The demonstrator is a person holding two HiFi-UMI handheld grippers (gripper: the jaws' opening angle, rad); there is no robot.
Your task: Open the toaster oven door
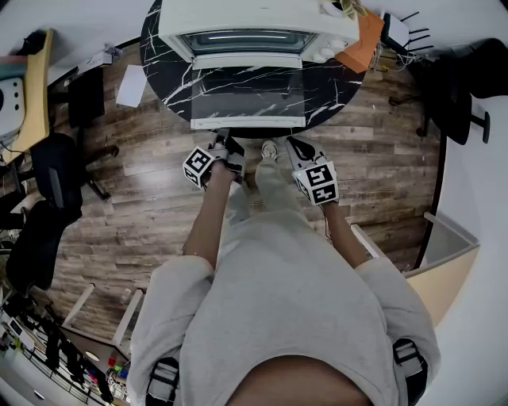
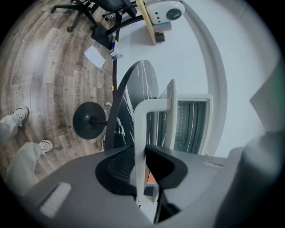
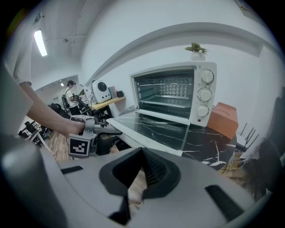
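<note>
My left tool (image 2: 144,151) is clamped on the white handle (image 2: 141,129) of the toaster oven (image 1: 254,24) door (image 1: 248,97). The door lies folded down flat, with its handle at the near edge of the round black counter (image 1: 155,55). My right tool (image 3: 141,151) hangs near the handle without touching it, jaws together on nothing.

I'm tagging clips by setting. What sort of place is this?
Likely an office or lab workspace, not a home kitchen: the toaster oven sits on a round marble-look table, with a black office chair on wood-look flooring and a cluttered desk nearby.
</note>
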